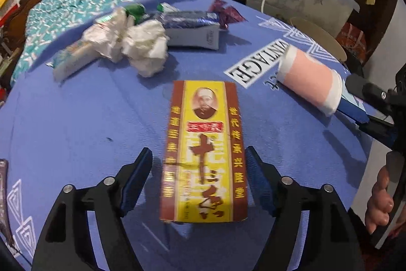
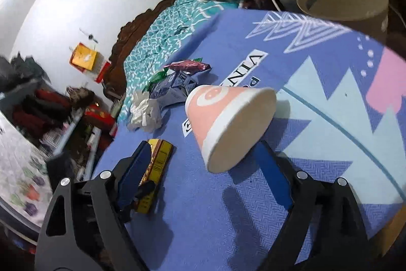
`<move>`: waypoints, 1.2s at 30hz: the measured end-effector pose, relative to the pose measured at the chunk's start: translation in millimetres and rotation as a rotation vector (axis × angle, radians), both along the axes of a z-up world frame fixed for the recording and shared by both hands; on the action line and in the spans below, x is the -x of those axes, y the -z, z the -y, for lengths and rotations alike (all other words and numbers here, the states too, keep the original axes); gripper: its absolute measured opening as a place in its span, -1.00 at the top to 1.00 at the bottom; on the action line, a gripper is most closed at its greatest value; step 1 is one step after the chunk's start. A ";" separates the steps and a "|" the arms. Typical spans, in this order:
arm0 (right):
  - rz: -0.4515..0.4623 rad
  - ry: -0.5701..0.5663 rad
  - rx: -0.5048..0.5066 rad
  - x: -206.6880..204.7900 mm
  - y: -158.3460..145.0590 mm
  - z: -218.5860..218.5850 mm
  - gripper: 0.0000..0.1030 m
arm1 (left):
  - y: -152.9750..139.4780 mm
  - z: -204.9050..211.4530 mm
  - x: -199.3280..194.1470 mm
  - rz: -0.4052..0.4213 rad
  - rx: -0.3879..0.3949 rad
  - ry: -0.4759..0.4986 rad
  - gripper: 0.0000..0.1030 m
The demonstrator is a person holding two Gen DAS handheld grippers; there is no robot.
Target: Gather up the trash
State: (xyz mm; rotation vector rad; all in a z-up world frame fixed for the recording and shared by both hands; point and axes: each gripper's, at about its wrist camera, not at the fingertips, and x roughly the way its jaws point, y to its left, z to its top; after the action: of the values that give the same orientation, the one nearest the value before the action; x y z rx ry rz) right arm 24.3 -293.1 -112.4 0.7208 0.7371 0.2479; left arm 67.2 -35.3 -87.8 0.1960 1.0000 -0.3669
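A yellow and red carton [image 1: 203, 151] printed with Chinese characters lies flat on the blue cloth [image 1: 76, 118]. My left gripper [image 1: 198, 151] straddles its near half, open; the left pad stands clear of it and the right pad sits close beside its edge. A pink paper cup [image 2: 228, 123] lies on its side with its mouth towards the camera. My right gripper [image 2: 203, 146] is open around its rim end, with no pad pressing on it. The cup [image 1: 309, 83] also shows in the left wrist view. The carton [image 2: 157, 169] is partly behind the right gripper's left finger.
Crumpled white tissues [image 1: 144, 47], a grey box and tubes [image 1: 192, 34] and a red foil wrapper [image 1: 225, 12] lie farther back. A brown cardboard container [image 2: 342, 1] stands at the far right edge. A teal bedspread [image 1: 76, 6] lies beyond. A person's hand [image 1: 380, 200] is at the right.
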 end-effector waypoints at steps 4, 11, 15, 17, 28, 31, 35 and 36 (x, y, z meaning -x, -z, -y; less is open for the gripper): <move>0.008 -0.004 0.073 5.3 -4.9 -8.6 -0.64 | -11.9 -10.5 5.6 0.040 0.016 -0.004 -0.53; 0.045 0.076 0.139 17.0 -11.4 5.1 -0.64 | -21.2 -20.4 10.7 0.064 0.037 -0.018 -0.69; 0.079 0.113 0.147 20.8 -20.9 12.6 -0.64 | -26.9 -24.9 11.8 0.084 0.050 -0.027 -0.76; 0.086 0.121 0.147 21.6 -23.0 14.4 -0.64 | -29.3 -26.1 12.6 0.095 0.049 -0.027 -0.77; 0.061 0.085 0.143 -0.2 -28.3 24.1 -0.62 | -24.6 -26.9 10.5 0.075 0.051 -0.022 -0.77; 0.028 0.029 0.106 -21.2 -27.0 31.0 -0.55 | -23.4 -25.9 10.6 0.068 0.053 -0.018 -0.77; -0.018 0.009 0.049 -47.2 -17.1 42.4 -0.21 | -24.3 -28.5 11.3 0.066 0.058 -0.018 -0.77; -0.030 0.002 0.043 -52.4 -14.2 43.9 -0.11 | -25.2 -31.2 11.0 0.066 0.062 -0.022 -0.77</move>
State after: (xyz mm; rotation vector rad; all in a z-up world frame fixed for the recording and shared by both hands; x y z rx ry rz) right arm 76.7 -337.0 -98.2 0.6860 0.7678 0.2191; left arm 56.2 -4.1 -62.5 0.1395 0.9242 -0.3686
